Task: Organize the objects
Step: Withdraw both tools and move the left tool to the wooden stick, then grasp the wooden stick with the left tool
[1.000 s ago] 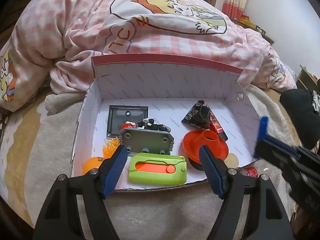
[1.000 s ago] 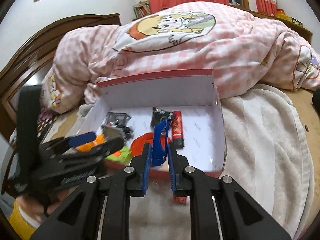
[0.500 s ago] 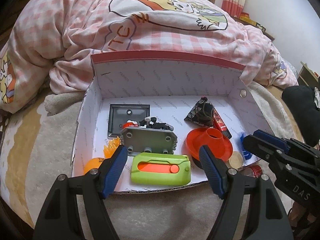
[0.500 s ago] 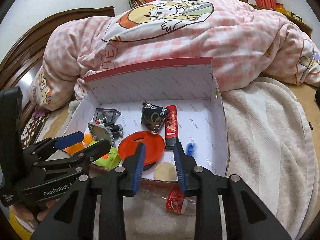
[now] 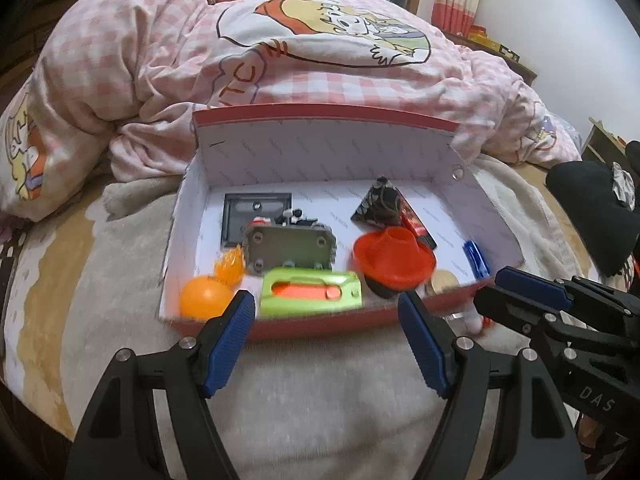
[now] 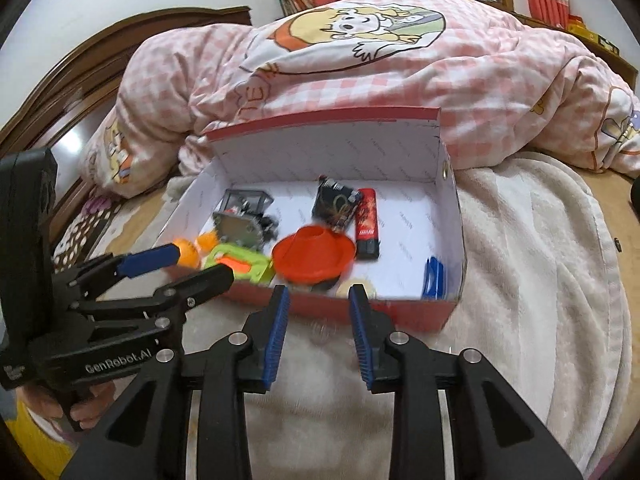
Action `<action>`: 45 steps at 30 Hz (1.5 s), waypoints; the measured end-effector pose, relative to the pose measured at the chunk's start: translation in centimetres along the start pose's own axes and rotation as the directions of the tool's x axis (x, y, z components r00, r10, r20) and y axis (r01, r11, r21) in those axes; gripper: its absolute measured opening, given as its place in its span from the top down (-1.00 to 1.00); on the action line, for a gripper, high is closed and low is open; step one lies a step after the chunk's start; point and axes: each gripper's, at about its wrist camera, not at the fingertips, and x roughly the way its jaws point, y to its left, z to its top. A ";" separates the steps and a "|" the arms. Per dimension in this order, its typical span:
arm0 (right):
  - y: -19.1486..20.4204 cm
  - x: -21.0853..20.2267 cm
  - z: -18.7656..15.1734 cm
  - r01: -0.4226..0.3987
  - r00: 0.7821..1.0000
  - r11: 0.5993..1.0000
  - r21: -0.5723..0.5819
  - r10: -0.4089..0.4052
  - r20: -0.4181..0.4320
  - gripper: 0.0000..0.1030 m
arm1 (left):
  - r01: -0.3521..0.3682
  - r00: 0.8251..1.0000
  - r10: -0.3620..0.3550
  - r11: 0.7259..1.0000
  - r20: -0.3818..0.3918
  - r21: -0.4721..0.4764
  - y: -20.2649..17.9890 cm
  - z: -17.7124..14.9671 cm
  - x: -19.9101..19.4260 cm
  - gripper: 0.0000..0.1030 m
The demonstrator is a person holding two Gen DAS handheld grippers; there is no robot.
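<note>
Hard to see: a small see-through bottle with a red label [image 5: 474, 320] lies on the blanket [image 6: 532, 280] just outside the box's near wall. It is blurry, and the right gripper [image 5: 492, 292] covers part of it.
Cut off: a round tan disc [image 6: 358, 289] peeks out behind the near wall, by the orange funnel [image 6: 314, 254].
Box: the red and white cardboard box [image 6: 332, 168] sits open on the bed, with the pink checked quilt [image 5: 320, 60] right behind its far wall.
Blue clip: the blue clip [image 6: 434, 276] lies in the box's near right corner, alone.
Open room: the right half of the box floor is mostly bare and white.
Other things: a green and orange case [image 5: 312, 294] and an orange ball [image 5: 202, 296] sit along the near wall. A red tube [image 6: 367, 224] lies near the middle.
Left gripper: the left gripper [image 5: 328, 340] hangs over the blanket before the box, jaws wide apart, holding nothing.
Right gripper: jaws partly apart, nothing between them.
Feel: the blanket looks soft and fluffy.
</note>
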 end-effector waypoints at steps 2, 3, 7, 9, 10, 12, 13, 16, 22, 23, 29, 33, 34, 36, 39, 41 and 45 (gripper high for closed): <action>0.4 -0.4 -0.8 0.004 1.000 1.000 -0.021 -0.004 -0.015 0.38 | 0.002 1.000 -0.002 1.000 0.003 0.006 -0.1 -0.7 -0.7 -0.45; 0.5 -0.6 -1.3 0.004 1.000 1.000 -0.029 -0.005 -0.023 0.38 | 0.003 1.000 -0.003 1.000 0.004 0.009 -0.2 -0.9 -1.0 -0.45; 1.2 -1.2 -3.1 -0.010 0.999 0.999 -0.043 0.009 -0.043 0.38 | 0.006 1.000 -0.006 0.999 0.003 0.036 -0.6 -2.5 -2.3 -0.45; 1.5 -1.6 -3.8 -0.015 0.999 0.999 -0.050 0.013 -0.044 0.38 | 0.004 1.000 -0.004 0.999 0.000 0.047 -0.7 -3.2 -2.9 -0.45; 1.6 -1.8 -4.1 -0.013 0.999 0.999 -0.053 0.011 -0.042 0.38 | 0.008 1.000 -0.008 0.999 -0.005 0.052 -0.7 -3.8 -3.3 -0.45; 1.6 -2.1 -4.8 -0.007 0.999 0.999 -0.053 0.005 -0.043 0.38 | 0.021 1.000 -0.020 0.998 -0.012 0.052 -0.8 -4.6 -3.7 -0.45; 1.6 -2.1 -5.0 -0.009 0.999 0.999 -0.049 0.007 -0.047 0.38 | 0.031 0.999 -0.030 0.998 -0.019 0.055 -0.8 -5.1 -3.9 -0.45; 1.5 -2.2 -5.8 -0.008 0.997 0.999 -0.039 0.005 -0.075 0.38 | 0.026 0.999 -0.023 0.996 -0.037 0.086 -1.2 -6.3 -3.9 -0.45; 1.2 -2.8 -7.6 0.012 0.995 0.998 -0.056 -0.018 -0.099 0.38 | 0.063 0.995 -0.052 0.988 -0.082 0.144 -2.1 -9.4 -4.2 -0.45; 1.0 -2.8 -7.9 0.014 0.995 0.999 -0.051 -0.019 -0.101 0.38 | 0.075 0.994 -0.063 0.985 -0.084 0.154 -2.3 -9.8 -4.4 -0.45; 0.1 -3.1 -8.8 0.030 0.994 0.999 -0.021 -0.032 -0.103 0.38 | 0.184 0.977 -0.159 0.966 -0.144 0.180 -4.1 -11.8 -4.4 -0.55; 0.0 -3.4 -9.1 0.031 0.995 0.999 -0.018 -0.033 -0.098 0.38 | 0.180 0.973 -0.147 0.966 -0.180 0.183 -4.9 -12.4 -3.5 -0.55; 0.0 -3.4 -9.1 0.031 0.995 0.999 -0.018 -0.033 -0.097 0.38 | 0.179 0.972 -0.145 0.967 -0.186 0.182 -5.1 -12.4 -3.3 -0.55; 0.1 -3.4 -9.1 0.030 0.995 0.999 -0.019 -0.031 -0.095 0.38 | 0.190 0.969 -0.155 0.966 -0.193 0.175 -5.3 -12.4 -3.2 -0.55; 0.1 -3.3 -9.1 0.029 0.995 0.999 -0.019 -0.030 -0.097 0.38 | 0.210 0.966 -0.178 0.963 -0.190 0.169 -5.7 -12.3 -3.2 -0.55; 0.1 -3.2 -9.2 0.025 0.995 1.000 -0.017 -0.027 -0.100 0.38 | 0.205 0.966 -0.172 0.964 -0.194 0.167 -5.8 -12.3 -2.9 -0.55; 0.0 -3.1 -9.3 0.022 0.995 1.000 -0.015 -0.023 -0.097 0.38 | 0.175 0.972 -0.140 0.968 -0.191 0.182 -6.2 -12.4 -2.5 -0.55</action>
